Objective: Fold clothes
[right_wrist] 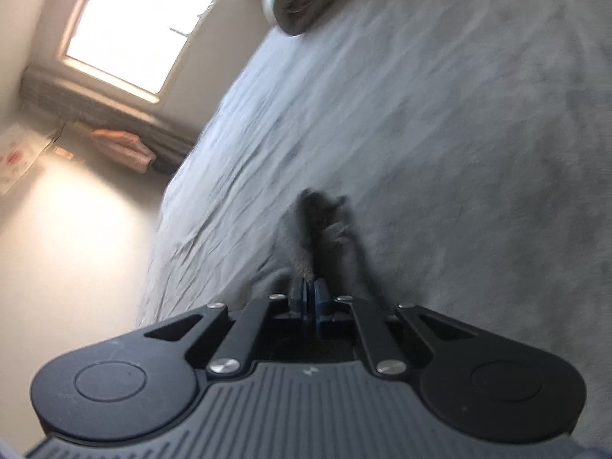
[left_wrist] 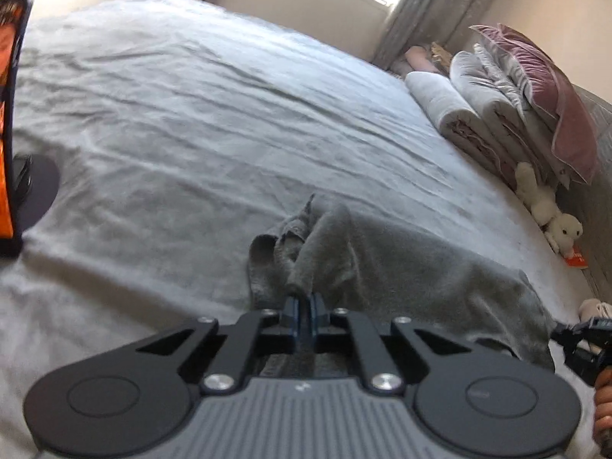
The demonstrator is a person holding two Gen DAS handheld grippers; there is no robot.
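A grey garment lies bunched on the light grey bed sheet and spreads toward the right. My left gripper is shut on a fold of that cloth, which sticks up from between the blue pads. In the right wrist view my right gripper is shut on a dark tuft of the grey garment, which rises from its pads above the sheet. The right gripper also shows at the right edge of the left wrist view as a black tool in a hand.
Folded blankets and a pink pillow are stacked along the bed's right side, with a white plush toy below them. An orange and black object stands at the left edge. A window and floor lie beyond the bed.
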